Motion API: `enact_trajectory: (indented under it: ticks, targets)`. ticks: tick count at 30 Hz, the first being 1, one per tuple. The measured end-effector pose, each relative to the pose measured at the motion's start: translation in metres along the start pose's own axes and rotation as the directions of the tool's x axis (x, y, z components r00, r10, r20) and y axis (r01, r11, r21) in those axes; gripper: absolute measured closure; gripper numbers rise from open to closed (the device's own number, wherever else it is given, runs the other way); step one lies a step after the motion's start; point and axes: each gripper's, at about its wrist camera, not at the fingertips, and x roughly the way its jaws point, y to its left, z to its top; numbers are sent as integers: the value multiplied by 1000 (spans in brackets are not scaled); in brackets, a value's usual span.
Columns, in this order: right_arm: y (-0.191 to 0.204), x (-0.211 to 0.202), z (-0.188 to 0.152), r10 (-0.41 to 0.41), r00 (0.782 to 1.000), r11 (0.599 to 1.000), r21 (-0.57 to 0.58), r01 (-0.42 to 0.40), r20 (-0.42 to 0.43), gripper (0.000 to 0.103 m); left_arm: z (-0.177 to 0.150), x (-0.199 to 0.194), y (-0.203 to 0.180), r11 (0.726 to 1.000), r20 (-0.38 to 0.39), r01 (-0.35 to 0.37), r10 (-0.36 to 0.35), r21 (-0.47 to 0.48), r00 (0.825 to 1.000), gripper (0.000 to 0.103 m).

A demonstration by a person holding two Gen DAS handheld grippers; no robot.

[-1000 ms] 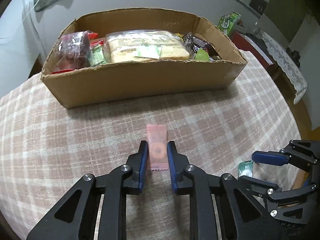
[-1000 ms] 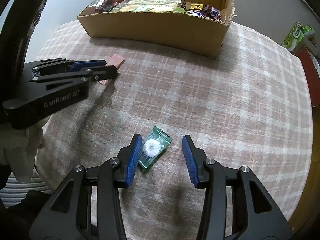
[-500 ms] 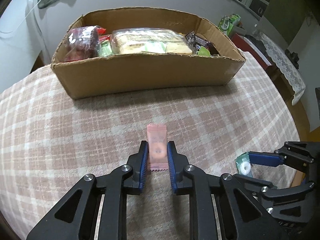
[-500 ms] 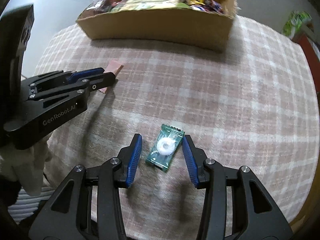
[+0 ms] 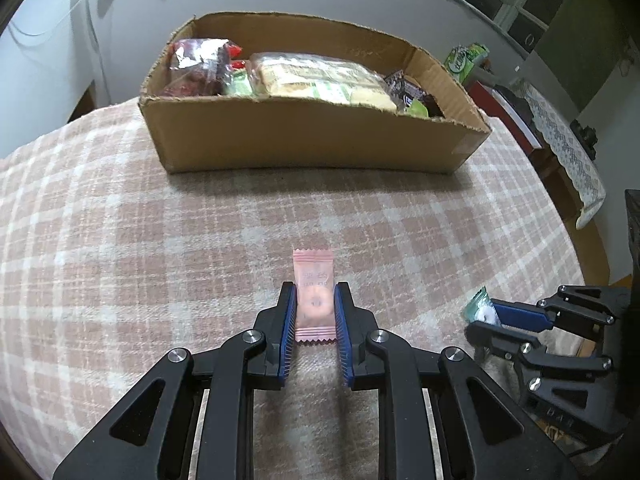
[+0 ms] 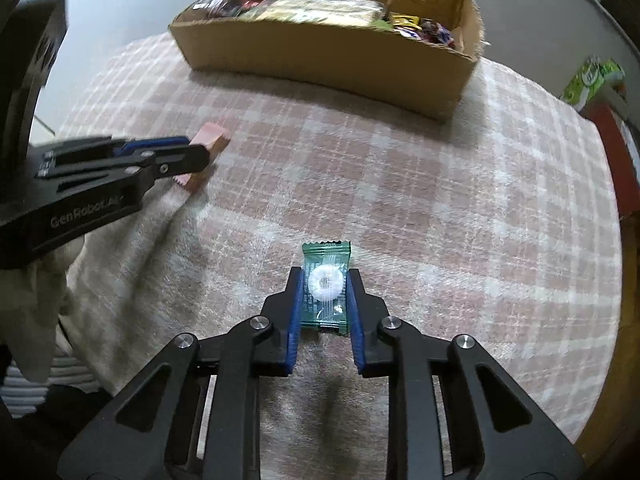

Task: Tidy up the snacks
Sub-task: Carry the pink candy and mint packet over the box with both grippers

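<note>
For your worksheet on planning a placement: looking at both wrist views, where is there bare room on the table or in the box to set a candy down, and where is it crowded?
Free: the checked cloth between the cardboard box and both grippers, and the cloth right of the green candy. Crowded: the box interior, packed with snack packets; any gap there is not visible.

- pink candy sachet [image 5: 313, 298], a ring sweet inside; pinched flat between blue fingers [image 5: 289, 328]
- green candy sachet [image 6: 326, 286], white ring inside; likewise pinched
- cardboard box [image 5: 312, 140] of snacks behind
</note>
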Motion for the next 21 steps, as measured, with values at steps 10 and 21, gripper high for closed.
enact_trajectory:
  ticks: [10,21]
  targets:
    - [-29,-36,5,12,998,999,48,-15,62,82,10,-18,-10,1000,34,13,-14,13,999,86]
    - [-42,-69,48,-12,987,997,72,0,161,82,46,-43,-15,999,118,14,-19,39,993,86]
